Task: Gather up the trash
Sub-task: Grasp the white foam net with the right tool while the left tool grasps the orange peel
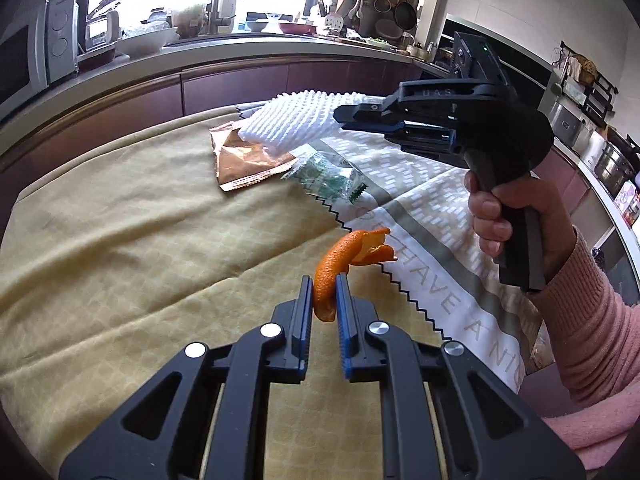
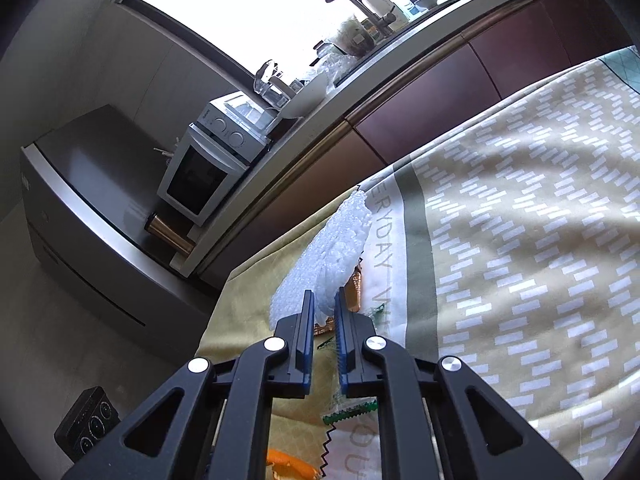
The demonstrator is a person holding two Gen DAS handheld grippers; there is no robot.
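A curled orange peel hangs just above the yellow tablecloth, and my left gripper is shut on its lower end. Further back, a white foam fruit net is lifted off the table with my right gripper shut on its edge. In the right wrist view the foam net sticks out past the right gripper. A copper foil bag and a clear green-printed wrapper lie on the table under the net.
A white patterned cloth with a zigzag edge covers the table's right half. A hand in a pink sleeve holds the right gripper's handle. Behind the table runs a kitchen counter with a microwave and dishes.
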